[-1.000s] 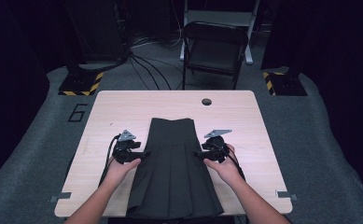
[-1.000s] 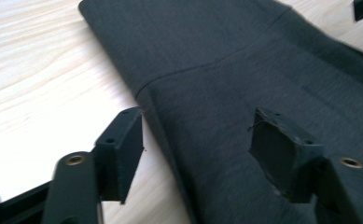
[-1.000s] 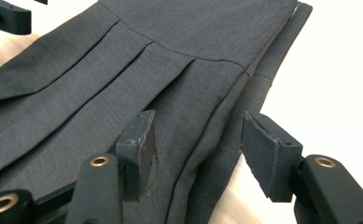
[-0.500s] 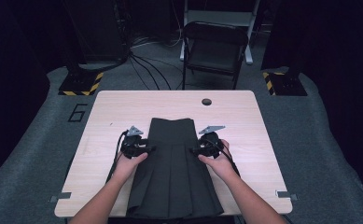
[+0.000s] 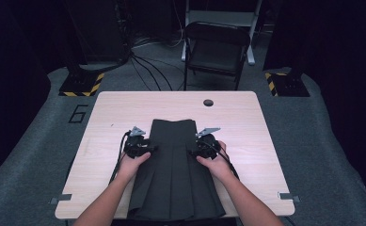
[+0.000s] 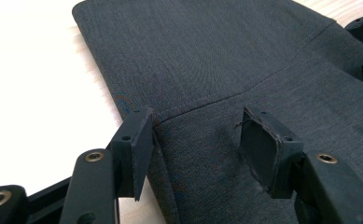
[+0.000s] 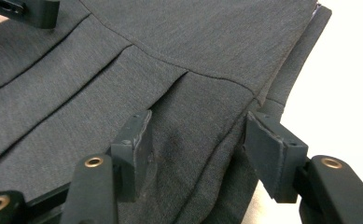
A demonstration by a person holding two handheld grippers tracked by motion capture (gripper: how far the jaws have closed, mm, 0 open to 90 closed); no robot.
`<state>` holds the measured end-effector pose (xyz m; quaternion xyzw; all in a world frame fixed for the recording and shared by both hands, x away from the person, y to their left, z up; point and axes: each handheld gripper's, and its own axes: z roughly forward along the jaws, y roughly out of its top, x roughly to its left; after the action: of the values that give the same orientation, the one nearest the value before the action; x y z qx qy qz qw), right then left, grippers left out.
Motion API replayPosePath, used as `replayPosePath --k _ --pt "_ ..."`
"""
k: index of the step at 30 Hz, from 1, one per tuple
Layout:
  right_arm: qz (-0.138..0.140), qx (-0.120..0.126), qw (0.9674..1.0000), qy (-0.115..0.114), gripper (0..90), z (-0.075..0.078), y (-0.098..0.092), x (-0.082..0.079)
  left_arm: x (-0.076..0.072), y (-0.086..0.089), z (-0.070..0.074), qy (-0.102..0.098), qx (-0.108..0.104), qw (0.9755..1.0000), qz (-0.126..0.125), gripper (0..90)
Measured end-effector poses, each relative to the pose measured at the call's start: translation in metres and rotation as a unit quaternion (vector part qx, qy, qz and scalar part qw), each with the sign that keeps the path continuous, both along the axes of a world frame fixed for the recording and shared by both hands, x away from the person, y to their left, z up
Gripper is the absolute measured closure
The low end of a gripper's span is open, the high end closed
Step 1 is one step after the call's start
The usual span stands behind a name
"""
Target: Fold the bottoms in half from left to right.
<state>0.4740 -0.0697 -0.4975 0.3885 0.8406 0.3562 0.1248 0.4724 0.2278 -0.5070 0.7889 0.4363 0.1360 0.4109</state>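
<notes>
Item count: one skirt (image 5: pixel 173 174); one table (image 5: pixel 246 122); two grippers, left (image 5: pixel 145 149) and right (image 5: pixel 194 149); one chair (image 5: pixel 216 47); two striped floor bases (image 5: pixel 82 84).

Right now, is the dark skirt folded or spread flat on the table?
Spread flat: the skirt lies full length on the table, waistband far, pleats fanning toward the near edge.

Pretty dim room: light wooden table (image 5: pixel 124 108) on grey carpet (image 5: pixel 39 155), black folding chair (image 5: pixel 217 47) behind it, yellow-and-black striped base plates (image 5: pixel 81 84) either side, dark cables (image 5: pixel 145 66) snaking around.
</notes>
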Motion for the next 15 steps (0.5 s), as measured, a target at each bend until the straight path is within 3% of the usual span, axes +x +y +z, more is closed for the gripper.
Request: replayPosePath --k 5,8,12,15 --pt "0.000 -0.011 0.9999 0.007 42.2 -0.004 0.001 0.001 0.000 0.000 0.000 -0.003 0.010 0.9999 -0.005 42.6" --pt "-0.003 -0.014 0.9997 0.021 42.4 -0.010 0.001 0.002 0.000 -0.002 -0.003 0.005 0.005 1.0000 0.005 40.3" --pt "-0.002 -0.010 0.9997 0.023 42.3 -0.012 0.000 0.002 -0.001 -0.006 -0.003 -0.008 0.055 0.9984 -0.010 37.1" --pt "-0.003 -0.010 0.9998 0.018 42.3 -0.012 0.001 0.001 -0.002 -0.007 -0.003 -0.012 0.064 0.9979 -0.006 37.6"
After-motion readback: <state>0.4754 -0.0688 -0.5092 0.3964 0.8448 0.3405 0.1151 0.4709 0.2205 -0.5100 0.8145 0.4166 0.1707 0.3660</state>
